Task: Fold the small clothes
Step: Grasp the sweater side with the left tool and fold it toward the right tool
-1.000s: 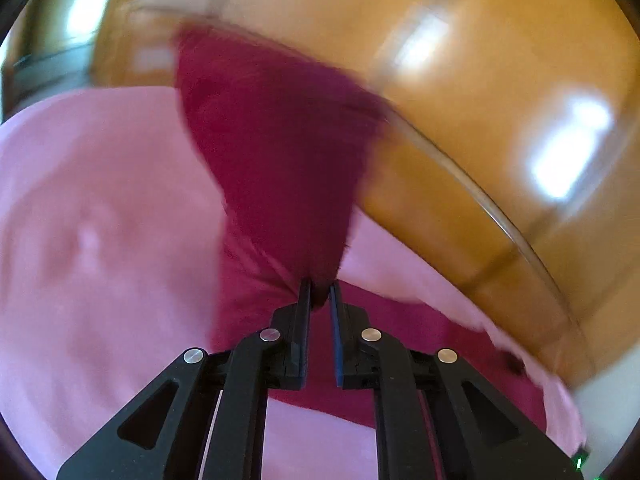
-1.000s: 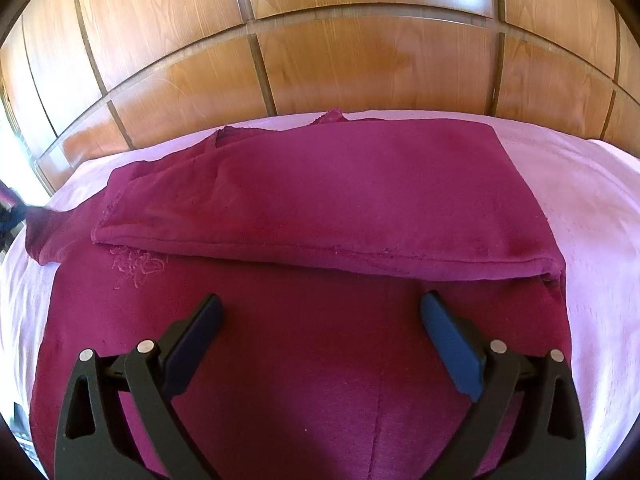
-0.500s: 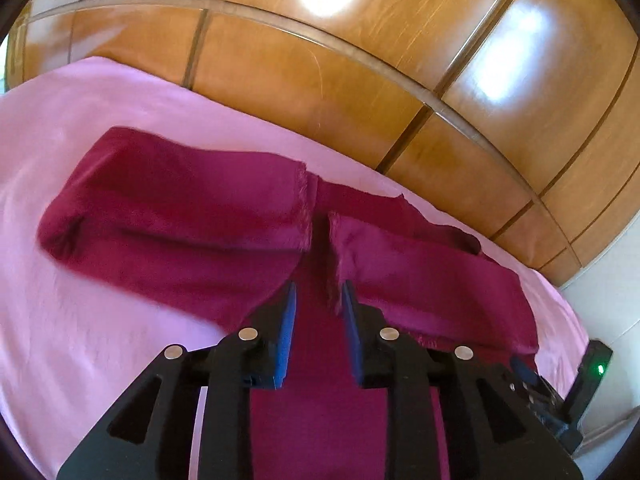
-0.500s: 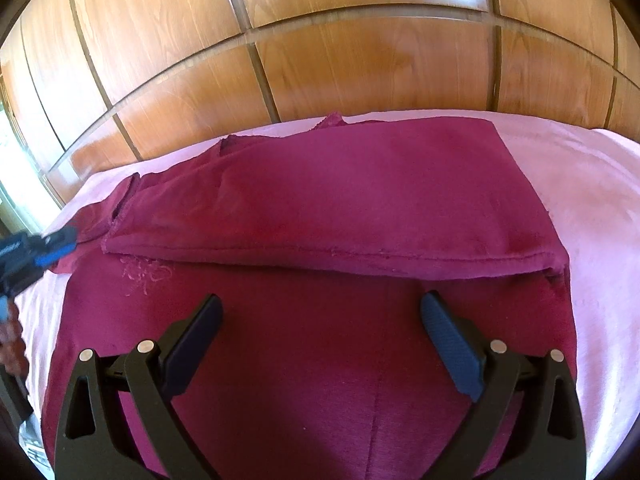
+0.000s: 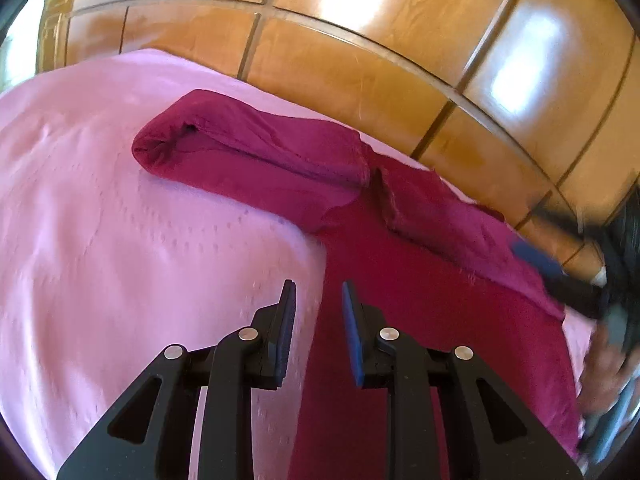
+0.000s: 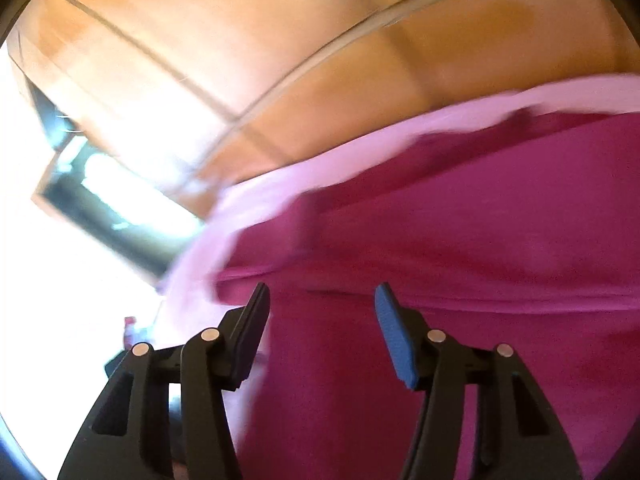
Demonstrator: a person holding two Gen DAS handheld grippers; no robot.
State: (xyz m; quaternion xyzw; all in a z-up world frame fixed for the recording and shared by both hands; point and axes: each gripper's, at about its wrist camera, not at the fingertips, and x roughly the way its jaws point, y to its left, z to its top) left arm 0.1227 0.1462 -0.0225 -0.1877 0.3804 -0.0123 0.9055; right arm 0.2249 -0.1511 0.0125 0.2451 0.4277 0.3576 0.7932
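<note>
- The dark magenta knit garment point(image 5: 400, 280) lies flat on the pale pink bedsheet point(image 5: 120, 240), close against the glossy wooden panelled headboard point(image 5: 360, 60). From the left wrist view, one sleeve is folded in toward ten o'clock and the other toward two o'clock.
- The left gripper point(image 5: 316, 300) hangs above the garment's left edge at six o'clock. Its jaws are only narrowly apart and hold nothing.
- The right gripper point(image 6: 320, 300) hovers at the near side of the folded-over band. Its jaws are closing from about half open, with cloth beneath them but none pinched yet.
- Risk: the right view is smeared, so a hasty bite could catch the sheet along with the cloth, or only the top layer, and the sleeve fold would drag open.
- Risk: the left jaws straddle the hem and sheet and may lift both.
- No containers are in sight.
</note>
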